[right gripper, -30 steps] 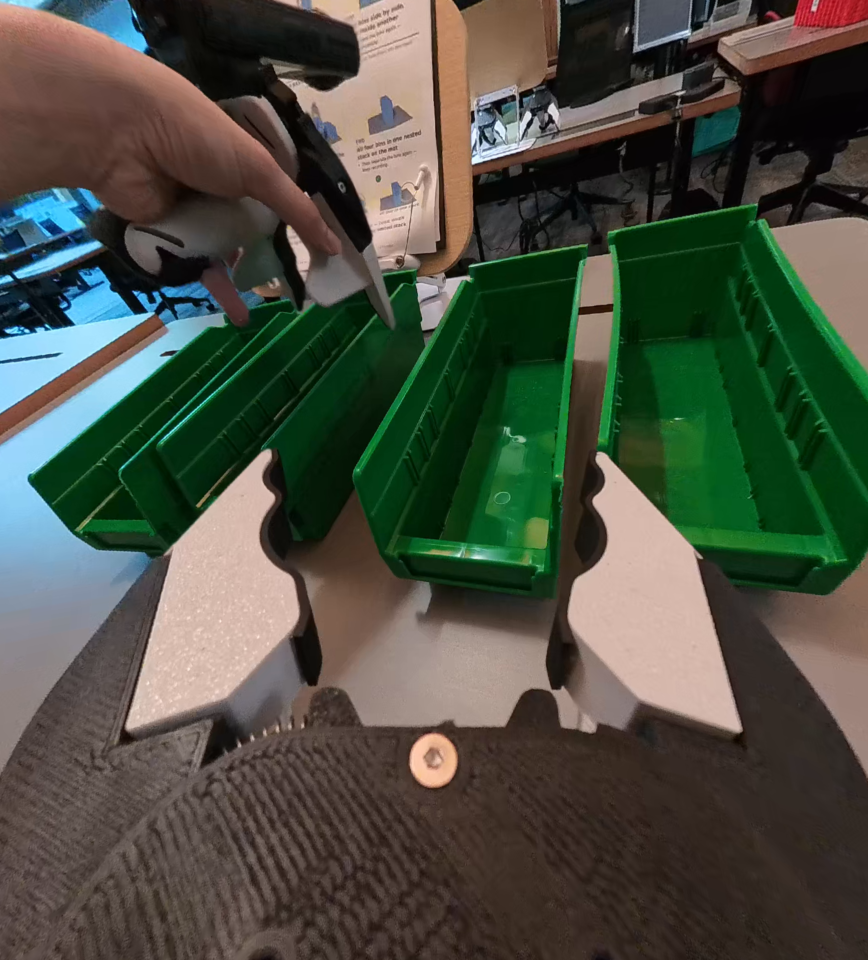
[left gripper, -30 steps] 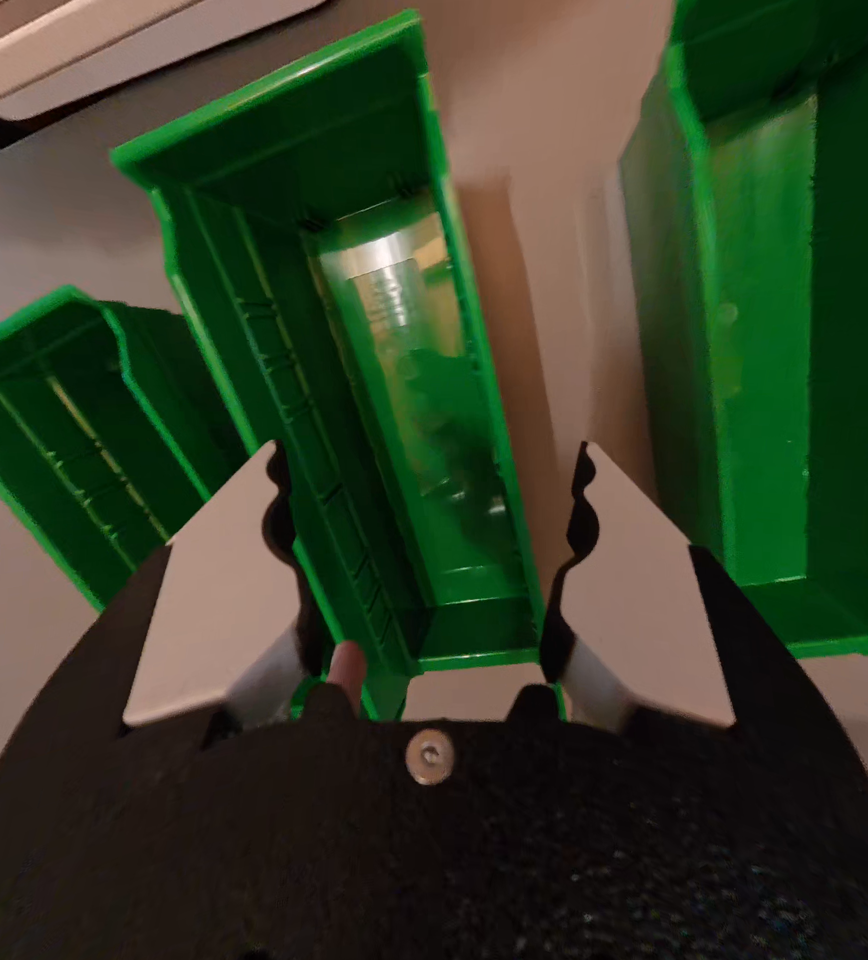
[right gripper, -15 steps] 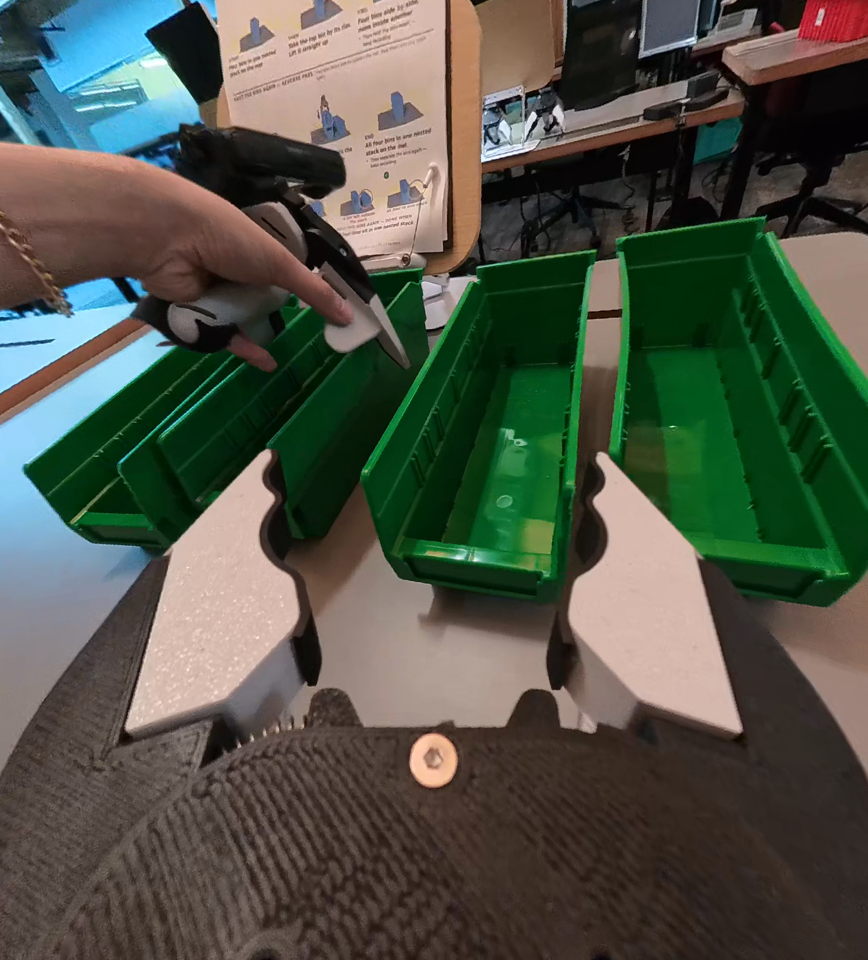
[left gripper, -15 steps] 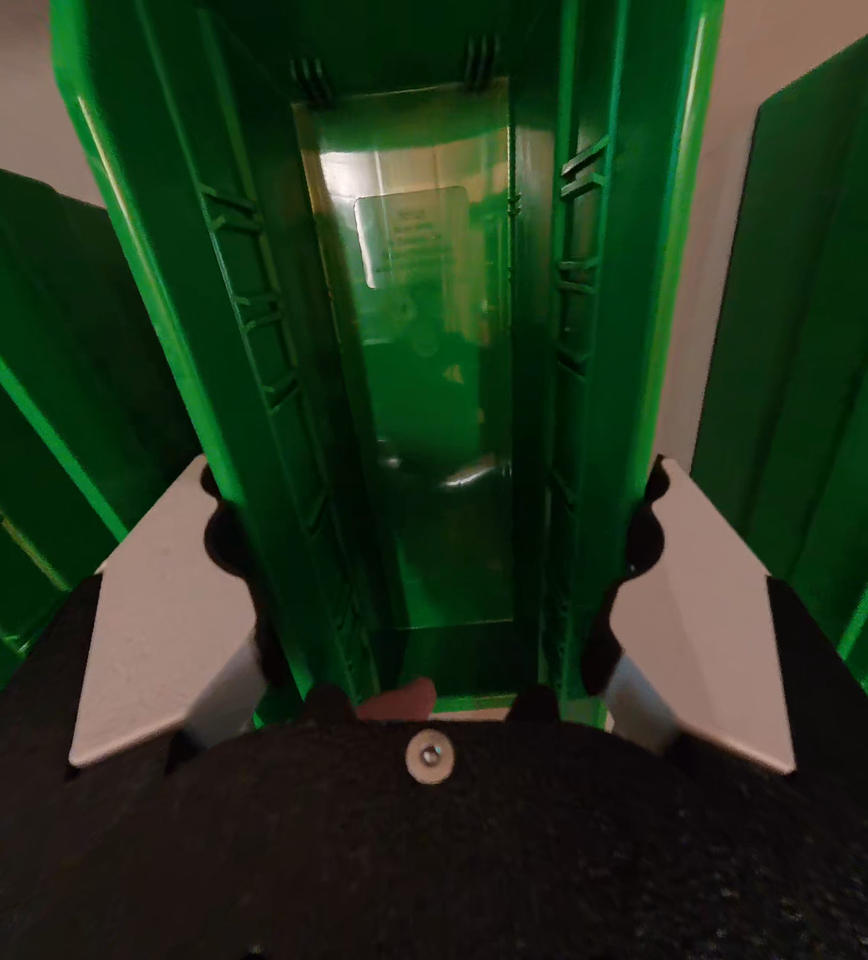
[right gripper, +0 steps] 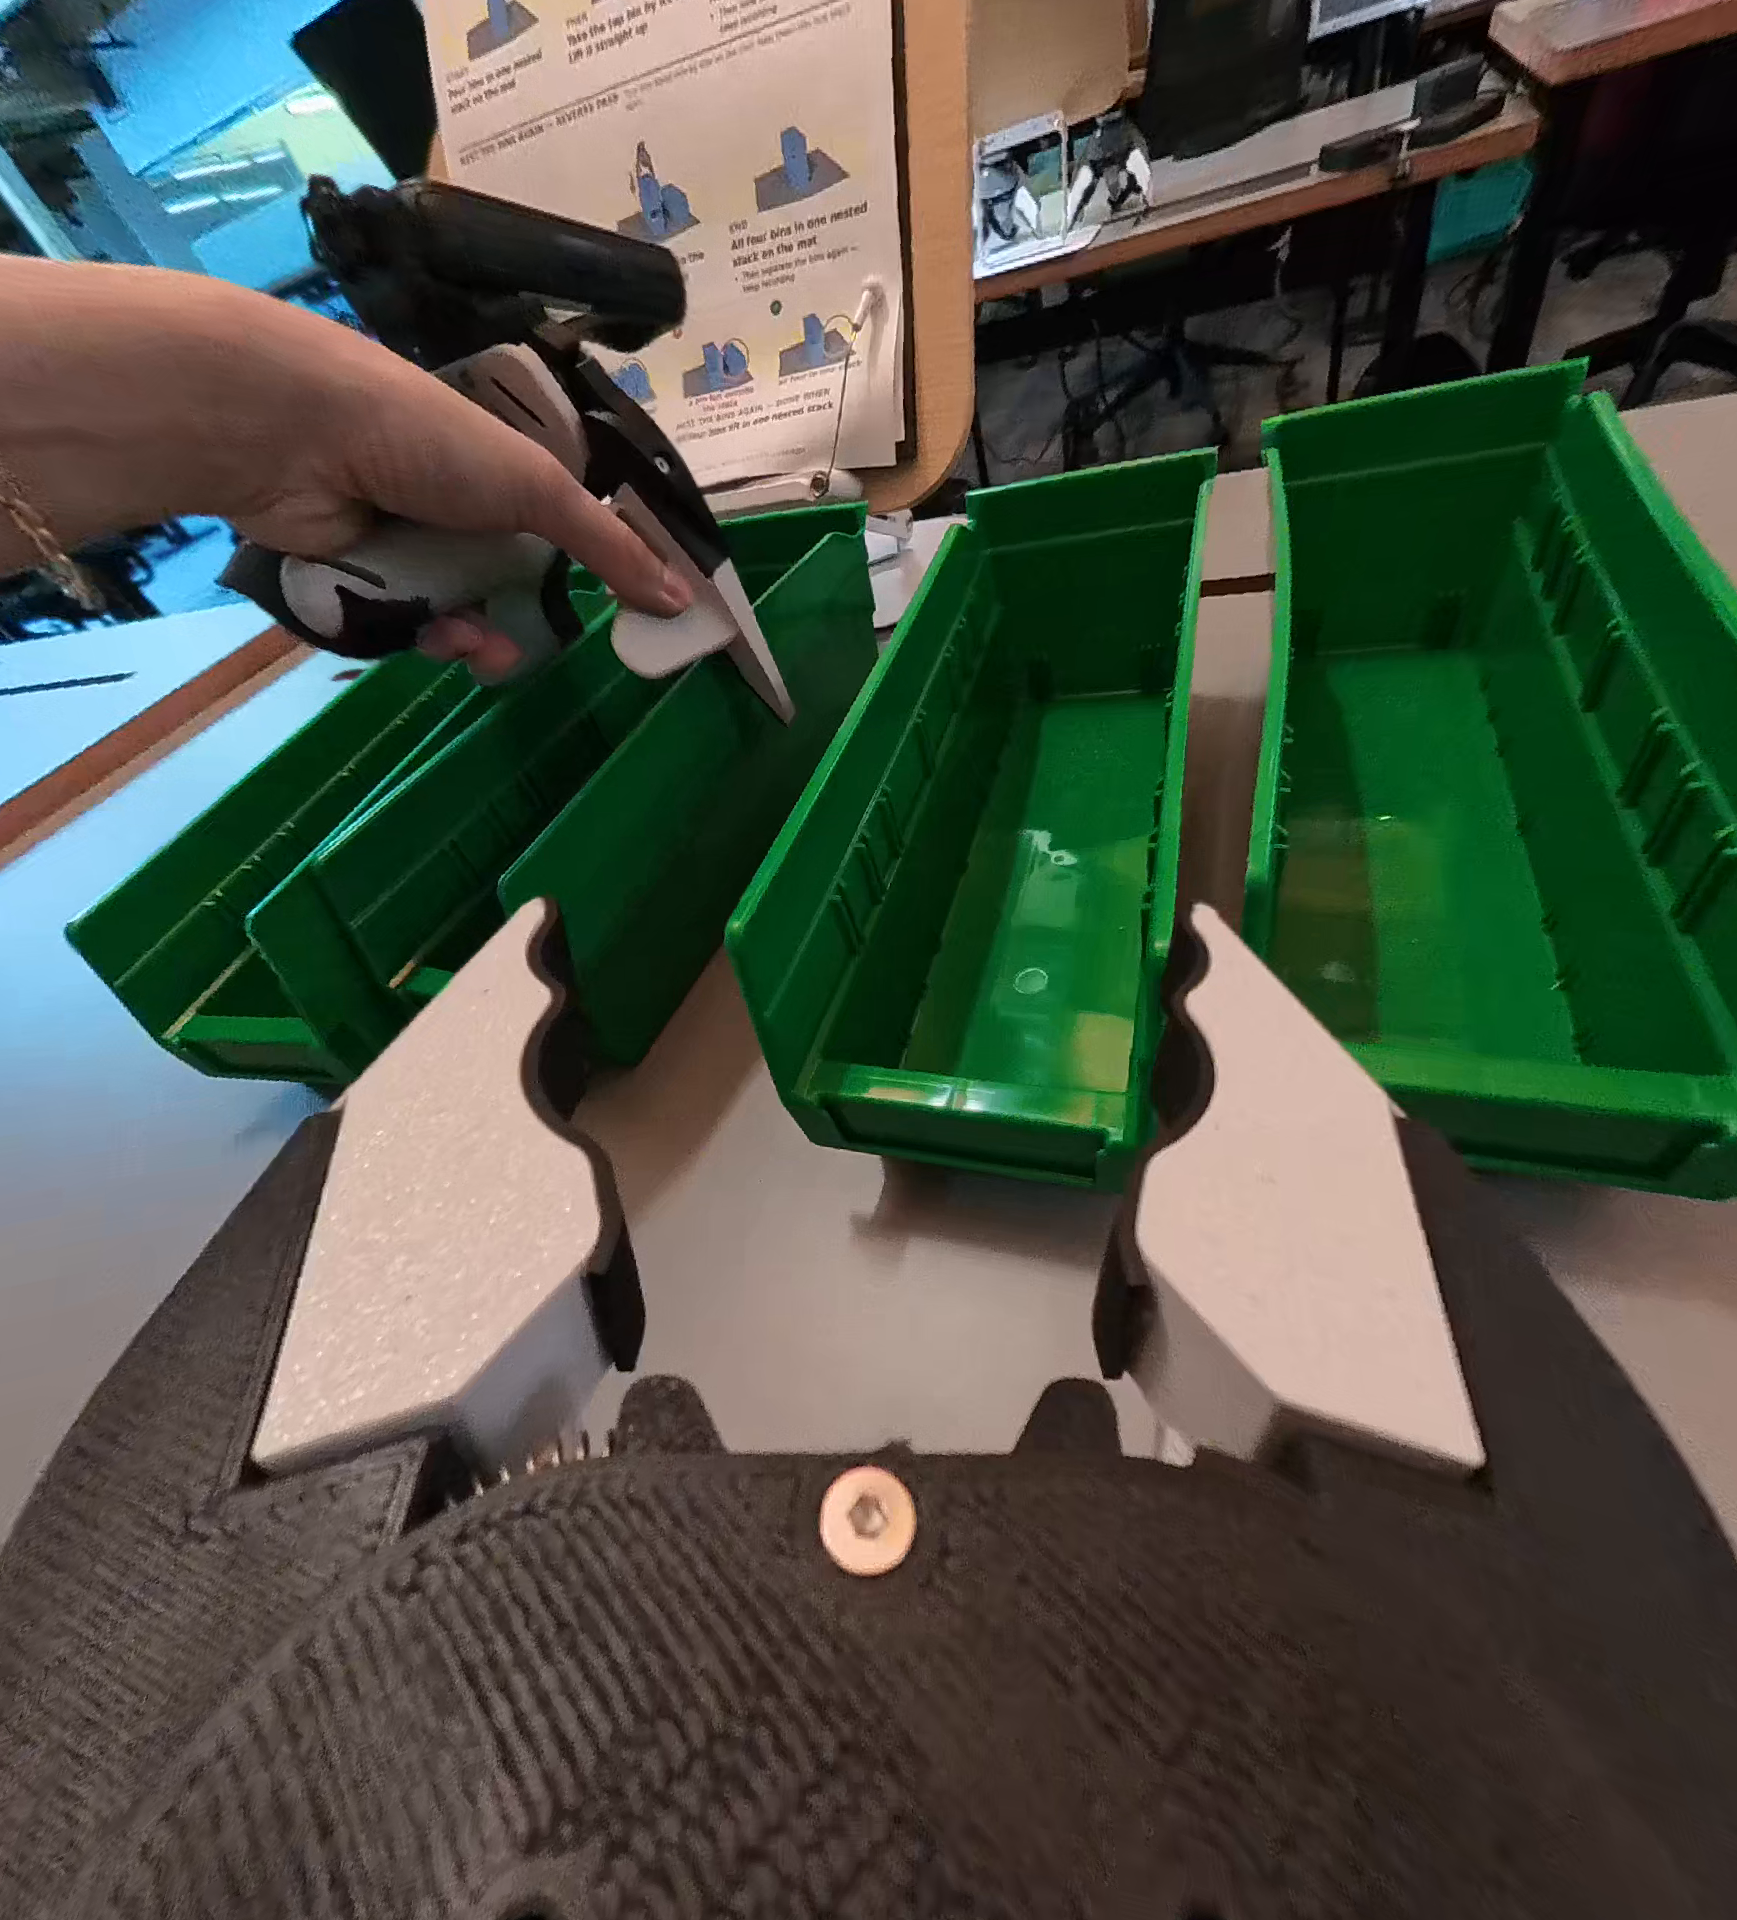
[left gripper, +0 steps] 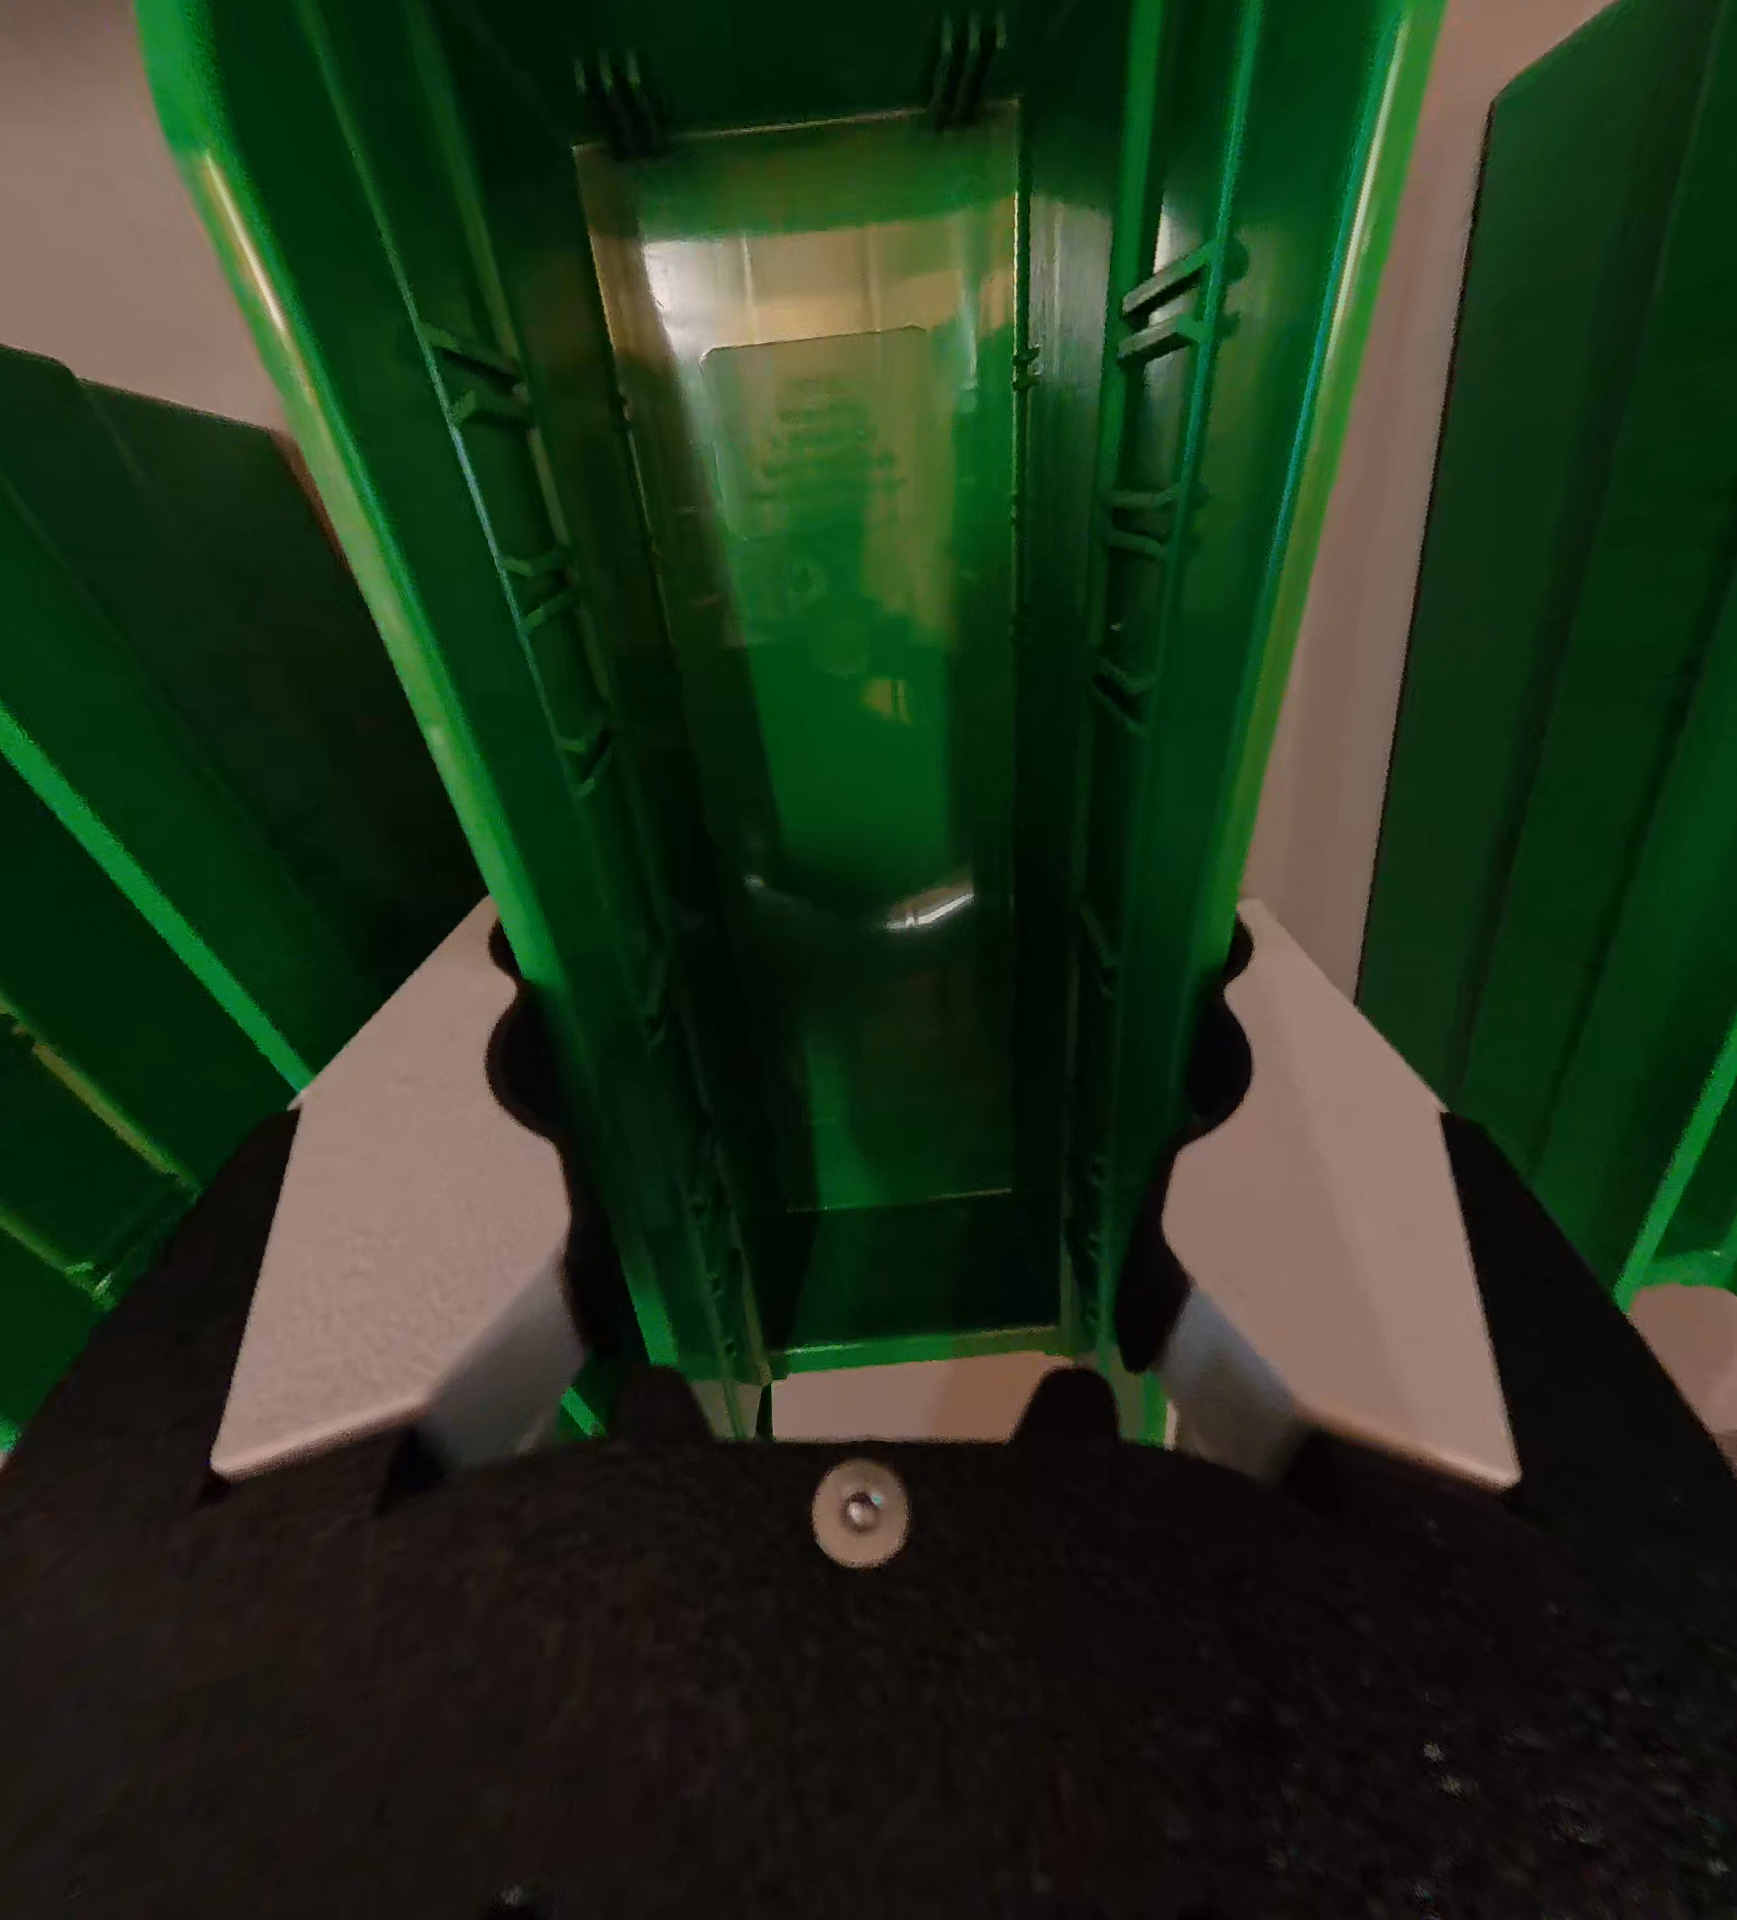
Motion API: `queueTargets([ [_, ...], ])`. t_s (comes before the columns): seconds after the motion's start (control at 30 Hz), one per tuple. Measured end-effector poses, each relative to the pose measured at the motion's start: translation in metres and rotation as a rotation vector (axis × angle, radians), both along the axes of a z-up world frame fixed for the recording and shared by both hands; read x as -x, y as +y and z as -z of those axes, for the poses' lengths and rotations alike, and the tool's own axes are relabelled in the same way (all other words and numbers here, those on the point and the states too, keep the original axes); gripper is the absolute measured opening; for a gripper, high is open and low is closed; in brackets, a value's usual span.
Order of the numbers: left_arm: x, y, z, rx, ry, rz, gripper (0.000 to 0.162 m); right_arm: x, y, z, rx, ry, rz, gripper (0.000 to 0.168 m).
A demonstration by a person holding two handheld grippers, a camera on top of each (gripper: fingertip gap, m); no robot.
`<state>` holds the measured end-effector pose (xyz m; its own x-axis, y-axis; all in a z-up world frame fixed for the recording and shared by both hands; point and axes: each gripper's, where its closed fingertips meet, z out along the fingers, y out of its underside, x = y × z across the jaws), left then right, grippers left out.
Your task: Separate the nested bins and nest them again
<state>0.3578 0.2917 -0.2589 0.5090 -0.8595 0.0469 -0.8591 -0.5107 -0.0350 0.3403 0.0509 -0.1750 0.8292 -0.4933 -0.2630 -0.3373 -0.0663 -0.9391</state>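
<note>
Four green bins stand side by side on the grey table (right gripper: 843, 1299). My left gripper (left gripper: 869, 930) straddles the far end of the second bin from the left (left gripper: 843, 623), with a pad pressed on each outer side wall. From the right wrist view this gripper (right gripper: 729, 644) is held by a hand over that bin (right gripper: 448, 862), which sits tilted against the leftmost bin (right gripper: 189, 935). My right gripper (right gripper: 864, 920) is open and empty, above the table before the third bin (right gripper: 1009, 883). The fourth bin (right gripper: 1466, 831) stands at the right.
In the left wrist view, neighbouring bins flank the held one at the left (left gripper: 116, 779) and right (left gripper: 1622, 623). A poster board (right gripper: 698, 208) stands behind the bins. Desks and chairs (right gripper: 1363, 156) fill the background. A wood-edged table border (right gripper: 64, 790) runs at the left.
My left gripper came down over the second bin, centred on it, and its jaws narrowed onto the side walls. The right gripper moved slightly closer to the bins.
</note>
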Motion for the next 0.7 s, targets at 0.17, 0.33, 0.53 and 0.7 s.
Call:
queueTargets([
  [0.17, 0.000, -0.005, -0.003, 0.054, -0.004, 0.006, 0.118, -0.002, -0.004, -0.003, -0.004, -0.020, 0.015, 0.110],
  [0.33, -0.002, -0.016, -0.016, 0.133, -0.042, 0.005, 0.114, -0.002, -0.001, 0.001, -0.002, 0.001, 0.004, 0.110],
  [0.53, -0.010, -0.027, -0.060, 0.167, -0.129, 0.038, 0.111, 0.002, 0.005, -0.001, 0.006, -0.023, -0.005, 0.111],
  [0.7, -0.002, -0.020, -0.104, 0.171, -0.161, 0.032, 0.111, 0.007, 0.009, -0.003, 0.011, -0.034, -0.018, 0.111],
])
